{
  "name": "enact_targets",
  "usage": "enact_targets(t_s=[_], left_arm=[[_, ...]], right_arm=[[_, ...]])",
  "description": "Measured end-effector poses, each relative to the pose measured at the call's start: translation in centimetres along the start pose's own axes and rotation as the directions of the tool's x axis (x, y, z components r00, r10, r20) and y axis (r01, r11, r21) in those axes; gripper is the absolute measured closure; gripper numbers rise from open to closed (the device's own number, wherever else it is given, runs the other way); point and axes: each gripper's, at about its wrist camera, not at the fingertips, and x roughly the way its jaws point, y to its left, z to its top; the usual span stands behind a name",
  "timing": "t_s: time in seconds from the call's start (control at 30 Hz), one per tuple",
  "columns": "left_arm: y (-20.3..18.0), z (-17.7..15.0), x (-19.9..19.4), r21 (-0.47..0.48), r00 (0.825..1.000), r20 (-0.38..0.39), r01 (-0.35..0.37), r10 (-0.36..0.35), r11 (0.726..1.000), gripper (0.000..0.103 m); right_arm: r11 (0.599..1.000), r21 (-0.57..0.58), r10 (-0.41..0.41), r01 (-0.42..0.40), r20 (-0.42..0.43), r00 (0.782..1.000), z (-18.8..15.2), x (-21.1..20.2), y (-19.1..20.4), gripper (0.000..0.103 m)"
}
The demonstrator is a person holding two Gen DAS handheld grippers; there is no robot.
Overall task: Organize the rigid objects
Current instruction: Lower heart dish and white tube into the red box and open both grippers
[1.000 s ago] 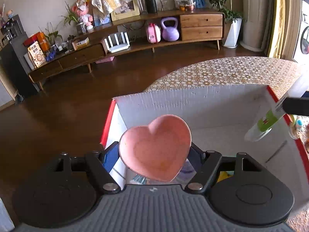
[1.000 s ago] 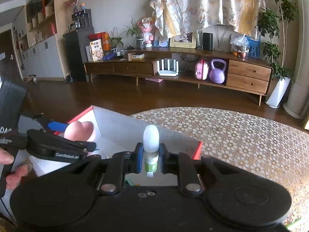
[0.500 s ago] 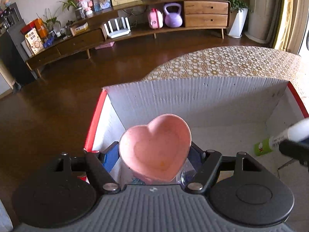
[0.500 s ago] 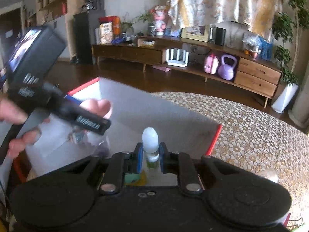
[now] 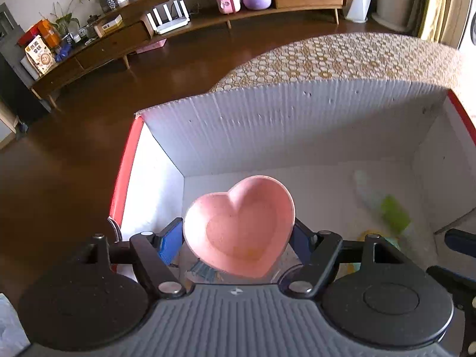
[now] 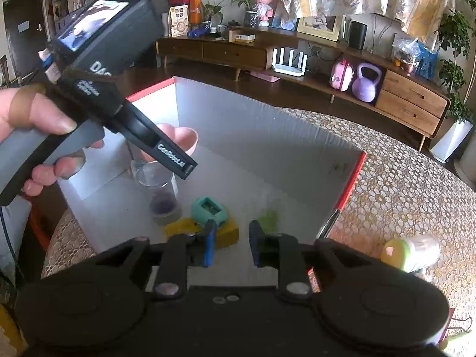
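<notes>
Over the white box (image 5: 297,125) with red edges on the patterned table (image 6: 401,184), we grip a pink heart-shaped dish (image 5: 239,227) in our left gripper (image 5: 238,238), its fingers closed against the dish's sides above a clear glass cup (image 6: 154,178). Our right gripper (image 6: 230,245) hangs with its blue-padded fingers (image 6: 209,247) parted and nothing between them. Beneath it, a white-and-green bottle (image 5: 382,200), motion-blurred, is inside the box, near a teal object (image 6: 208,209) on a yellow block (image 6: 226,233).
</notes>
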Motion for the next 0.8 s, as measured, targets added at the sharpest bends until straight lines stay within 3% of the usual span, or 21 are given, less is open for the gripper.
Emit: enact_targets(t_s=[0.33, 0.53, 0.8], left_arm=[[-0.6, -0.5, -1.4, -0.01, 1.0, 0.019, 0.006, -0.006, 1.0, 0.028], [-0.2, -0.8, -2.2, -0.049, 1.0, 0.011, 0.011, -0.01, 0.999, 0.028], [-0.6, -1.2, -4.2, -0.061, 0.998, 0.057, 0.006, -0.003, 0.998, 0.028]], right_arm=[[0.997, 0.053, 0.056, -0.056, 0.009, 0.998, -0.2, -1.7, -0.7, 0.058], [0.995, 0.071, 0.062, -0.064, 0.029, 0.998, -0.3, -3.3, -1.0, 0.052], [0.992, 0.094, 0.074, -0.08, 0.064, 0.995, -0.4, -5.4, -1.3, 0.044]])
